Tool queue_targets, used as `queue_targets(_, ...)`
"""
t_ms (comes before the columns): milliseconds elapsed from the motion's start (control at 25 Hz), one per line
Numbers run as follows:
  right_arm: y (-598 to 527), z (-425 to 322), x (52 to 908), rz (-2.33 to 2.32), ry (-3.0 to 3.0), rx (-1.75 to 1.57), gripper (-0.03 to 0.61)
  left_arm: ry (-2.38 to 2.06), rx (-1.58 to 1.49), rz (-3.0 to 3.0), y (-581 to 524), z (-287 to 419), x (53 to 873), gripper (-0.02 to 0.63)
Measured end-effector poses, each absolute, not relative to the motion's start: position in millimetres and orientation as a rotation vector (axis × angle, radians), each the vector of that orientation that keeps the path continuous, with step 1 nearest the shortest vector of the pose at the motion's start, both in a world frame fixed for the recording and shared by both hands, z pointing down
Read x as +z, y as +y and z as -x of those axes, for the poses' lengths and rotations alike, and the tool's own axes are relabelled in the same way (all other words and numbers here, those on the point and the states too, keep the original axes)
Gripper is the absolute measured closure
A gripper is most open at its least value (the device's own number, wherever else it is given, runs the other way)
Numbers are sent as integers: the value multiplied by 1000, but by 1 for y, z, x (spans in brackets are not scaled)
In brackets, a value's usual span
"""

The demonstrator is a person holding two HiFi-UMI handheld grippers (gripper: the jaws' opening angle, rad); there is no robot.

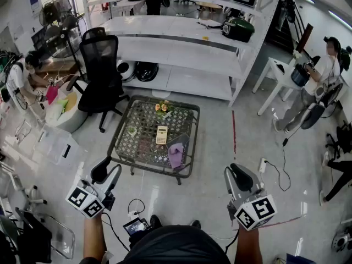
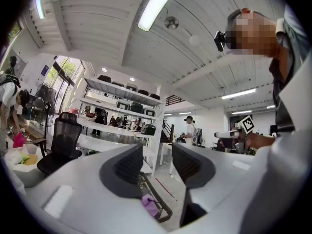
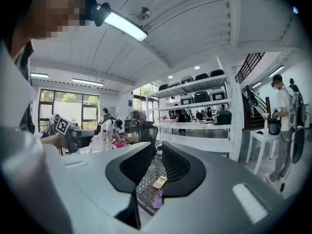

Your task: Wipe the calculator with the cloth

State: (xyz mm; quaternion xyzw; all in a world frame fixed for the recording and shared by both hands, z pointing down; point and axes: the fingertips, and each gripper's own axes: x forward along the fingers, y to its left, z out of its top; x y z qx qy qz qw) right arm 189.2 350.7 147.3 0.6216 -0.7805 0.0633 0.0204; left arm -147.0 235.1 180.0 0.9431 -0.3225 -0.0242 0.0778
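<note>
A beige calculator (image 1: 161,135) lies on the low wire-mesh table (image 1: 187,169), with a purple cloth (image 1: 176,154) crumpled just in front of it near the table's front edge. Both grippers hang well short of the table, over the floor. My left gripper (image 1: 104,170) points level; its jaws stand apart with nothing between them (image 2: 157,155), and the cloth (image 2: 148,204) shows far beyond. My right gripper (image 1: 237,175) is shut and empty (image 3: 159,152). Through its narrow slit I see the calculator (image 3: 159,182) and the cloth (image 3: 157,199) far off.
A small flower pot (image 1: 163,107) stands at the table's far edge. A black office chair (image 1: 102,76) is left of the table, long white shelves (image 1: 181,43) behind it, and a white side table (image 1: 278,73) at the right. Cables and a power strip (image 1: 263,165) lie on the floor.
</note>
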Motion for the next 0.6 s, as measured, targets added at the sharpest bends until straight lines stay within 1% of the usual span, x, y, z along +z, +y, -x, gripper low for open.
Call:
queue_targets(400,354,-172,155,-1950,-2369,219,531,-894,-86,-2839,230,151,187,400)
queue_targets(600,350,-150,156,-1939,-2372,217,529,-871,-91,-2845,226,165,189,400)
